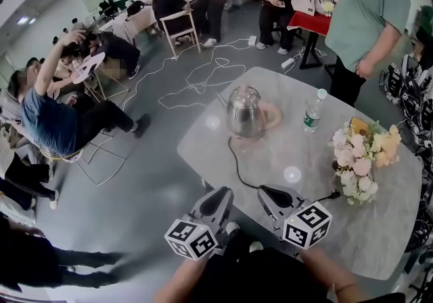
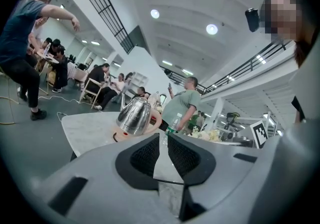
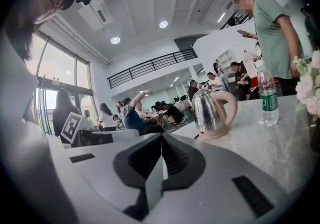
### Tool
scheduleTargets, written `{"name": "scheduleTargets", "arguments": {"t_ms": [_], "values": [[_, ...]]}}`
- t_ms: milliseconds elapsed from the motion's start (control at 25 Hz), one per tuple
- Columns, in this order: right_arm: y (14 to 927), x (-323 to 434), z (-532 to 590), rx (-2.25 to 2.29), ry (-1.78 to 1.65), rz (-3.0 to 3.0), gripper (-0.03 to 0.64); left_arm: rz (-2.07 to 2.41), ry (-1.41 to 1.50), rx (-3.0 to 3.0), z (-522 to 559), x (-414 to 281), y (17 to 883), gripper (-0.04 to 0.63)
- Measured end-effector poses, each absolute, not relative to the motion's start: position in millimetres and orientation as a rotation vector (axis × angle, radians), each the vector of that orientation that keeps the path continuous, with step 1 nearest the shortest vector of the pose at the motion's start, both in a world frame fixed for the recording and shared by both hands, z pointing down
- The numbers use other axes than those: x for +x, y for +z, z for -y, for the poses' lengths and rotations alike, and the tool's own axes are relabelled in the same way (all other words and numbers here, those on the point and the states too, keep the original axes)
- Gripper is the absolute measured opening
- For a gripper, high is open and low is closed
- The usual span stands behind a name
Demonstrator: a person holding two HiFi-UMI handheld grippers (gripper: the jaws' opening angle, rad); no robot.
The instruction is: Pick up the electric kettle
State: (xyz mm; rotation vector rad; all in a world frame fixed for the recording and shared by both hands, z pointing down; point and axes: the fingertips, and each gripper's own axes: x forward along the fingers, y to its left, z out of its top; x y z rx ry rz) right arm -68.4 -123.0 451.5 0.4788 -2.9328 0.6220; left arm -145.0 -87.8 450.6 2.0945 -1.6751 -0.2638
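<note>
Crowded, high-ceilinged hall all round, with people seated and standing and white cables trailing over the floor; close to the camera stands a pale marbled bench (image 1: pixel 379 227). On the left gripper (image 1: pixel 222 193) the jaws are pressed together with nothing between them. The right gripper (image 1: pixel 268 193) is the same, jaws closed and empty. Both hover at the bench's near edge and point toward the electric kettle (image 1: pixel 245 112), which stands well apart from them, past the middle of the bench. It sits upright on its pinkish base (image 1: pixel 272 119), lid down, and its black cord (image 1: pixel 233 156) runs back toward the grippers.

By my judgement the task has barely begun: the kettle is untouched. The reach, the spreading of a pair of jaws, a grip (likely on the handle (image 3: pixel 231 105)) and the lift are all left to do.

With the lid shut, I cannot tell whether the kettle holds water. Beside it stands a capped water bottle (image 1: pixel 312 112) with a green label; how full it is cannot be made out.
</note>
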Motion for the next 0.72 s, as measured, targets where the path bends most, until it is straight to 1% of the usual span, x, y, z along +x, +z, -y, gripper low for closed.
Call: {"name": "scheduleTargets", "arguments": {"t_ms": [400,720], "values": [[453.1,-79.4,150.2,0.626,0.614,2.907,0.008,1.527,-0.243,2.173,128.1,-153.1,459.8,0.028],[446.3,-122.3,168.4,0.770,0.626,2.883,0.008,1.475,-0.211,2.213,145.0,-215.1,452.4,0.028]]}}
